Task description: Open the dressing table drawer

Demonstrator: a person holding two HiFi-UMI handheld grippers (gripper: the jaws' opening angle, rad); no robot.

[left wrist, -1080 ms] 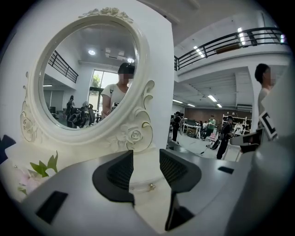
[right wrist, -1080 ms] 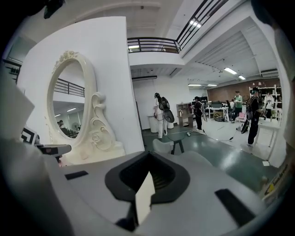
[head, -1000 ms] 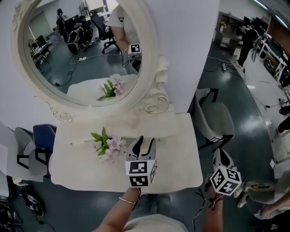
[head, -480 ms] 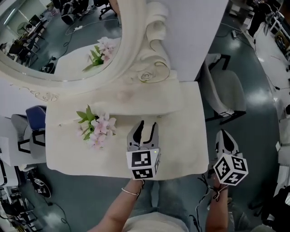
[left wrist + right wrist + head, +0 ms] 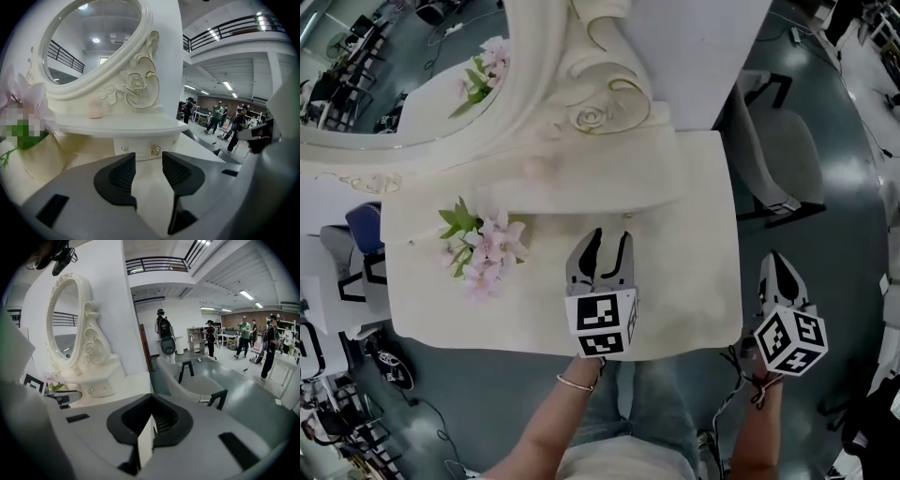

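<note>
Pale dressing table surface [image 5: 694, 234] was pictured. Left gripper [image 5: 607, 240], jaws parted and empty, was aimed at the closed drawer [image 5: 139, 149] by the back edge; right gripper [image 5: 779, 274], jaws together, was held off the right edge.

Left gripper [image 5: 148, 161], jaws apart, faces the drawer knob [image 5: 155, 150].

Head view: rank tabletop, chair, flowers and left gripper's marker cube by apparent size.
1. tabletop
2. chair
3. flowers
4. marker cube on the left gripper; it sits nearer the camera, so its true rank against the flowers is unsure.
</note>
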